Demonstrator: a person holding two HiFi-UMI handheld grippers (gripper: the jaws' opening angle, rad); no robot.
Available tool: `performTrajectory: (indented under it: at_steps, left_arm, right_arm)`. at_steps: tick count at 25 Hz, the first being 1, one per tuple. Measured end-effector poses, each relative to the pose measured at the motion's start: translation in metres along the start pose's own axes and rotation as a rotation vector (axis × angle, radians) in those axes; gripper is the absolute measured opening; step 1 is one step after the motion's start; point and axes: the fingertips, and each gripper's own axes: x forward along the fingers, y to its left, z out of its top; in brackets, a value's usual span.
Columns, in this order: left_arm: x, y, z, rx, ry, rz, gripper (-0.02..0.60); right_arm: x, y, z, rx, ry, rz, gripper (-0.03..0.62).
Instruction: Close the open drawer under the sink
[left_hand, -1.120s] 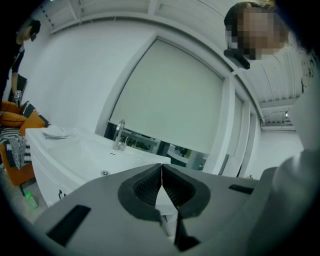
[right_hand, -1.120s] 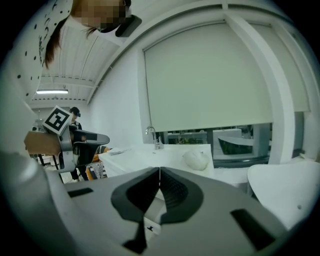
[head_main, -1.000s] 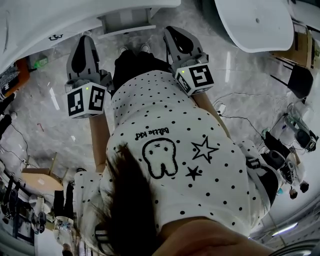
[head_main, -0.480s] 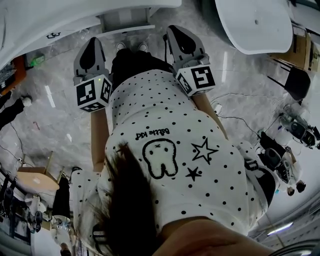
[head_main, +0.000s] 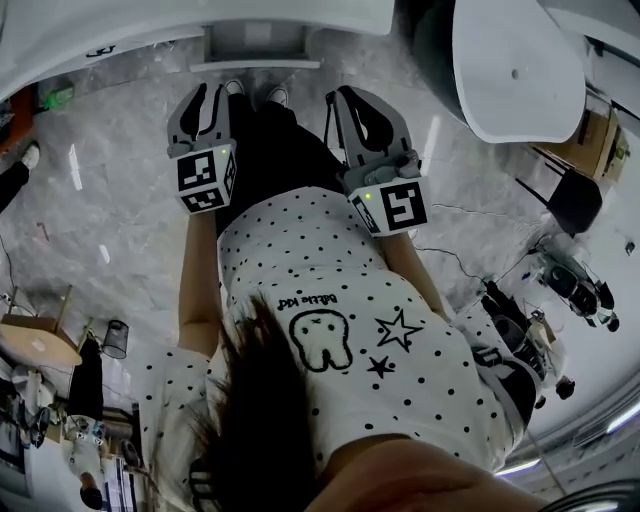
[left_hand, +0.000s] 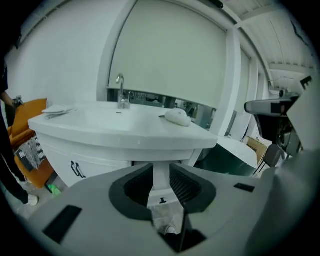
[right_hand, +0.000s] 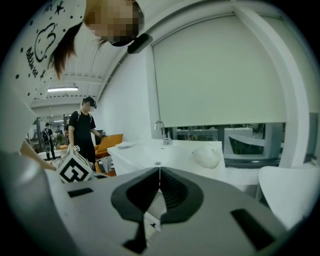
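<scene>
**Head view.** Since the earlier frames the left gripper (head_main: 206, 100) has dropped lower in front of the person, and its jaws have just been opening. The right gripper (head_main: 352, 102) has barely shifted. Both point ahead at the drawer (head_main: 255, 48), which juts out open from under the sink (head_main: 120, 30), just beyond the person's shoes. Neither gripper touches it.

**Left gripper view.** The jaws stand apart with nothing held. Through the gap shows the white front of the drawer (left_hand: 161, 194) with its small dark handle, below the sink (left_hand: 125, 125) and faucet (left_hand: 120, 92). The drawer lies ahead of the pads, not between them.

**Right gripper view.** The right gripper (right_hand: 159, 175) has its jaws pressed together on nothing. Beyond them lie the sink (right_hand: 165, 152) and faucet (right_hand: 160, 131). The drawer cannot be clearly made out here.

**Step in hand.** This appears to be the approach, with the left gripper lining up on the drawer front and the drawer not yet pushed.

**Next move.** It likely calls for bringing the left jaws onto the front panel near the handle. A straight, level push toward the cabinet should follow until the front sits flush, kept centred so the drawer does not skew.
</scene>
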Motion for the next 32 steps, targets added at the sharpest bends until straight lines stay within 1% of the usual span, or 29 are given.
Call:
performTrajectory:
  at_steps: [4,7,9,14,17,21,25,27,29,32]
  left_arm:
    - [0.032,0.007,-0.042,0.002,0.057,0.015,0.098]
    - [0.056,0.012,-0.069,0.03,0.073,0.032,0.098]
    - [0.071,0.015,-0.088,0.029,0.092,0.034,0.098]
    - [0.103,0.01,-0.141,0.01,0.163,-0.001,0.098]
    - [0.124,0.009,-0.167,0.003,0.194,-0.015,0.098]
    - [0.156,0.009,-0.192,0.006,0.225,-0.032,0.107]
    - [0.178,-0.002,-0.212,0.017,0.262,-0.067,0.12]
    - [0.186,-0.006,-0.222,0.006,0.279,-0.082,0.123]
    - [0.193,-0.009,-0.229,0.001,0.288,-0.09,0.129]
    - [0.204,-0.013,-0.236,0.015,0.293,-0.093,0.139]
  right_arm:
    - [0.01,-0.004,-0.016,0.005,0.035,-0.005,0.014]
    - [0.018,-0.018,-0.026,0.019,0.048,-0.029,0.014]
    - [0.026,-0.022,-0.034,0.022,0.054,-0.036,0.014]
    - [0.042,-0.022,-0.065,0.061,0.094,-0.042,0.014]
    - [0.05,-0.018,-0.077,0.086,0.1,-0.035,0.014]
    - [0.057,-0.018,-0.09,0.12,0.102,-0.04,0.014]
    - [0.053,-0.02,-0.109,0.15,0.128,-0.056,0.014]
    - [0.051,-0.021,-0.117,0.166,0.139,-0.067,0.014]
    - [0.05,-0.022,-0.124,0.183,0.143,-0.078,0.014]
    - [0.049,-0.025,-0.133,0.2,0.151,-0.089,0.014]
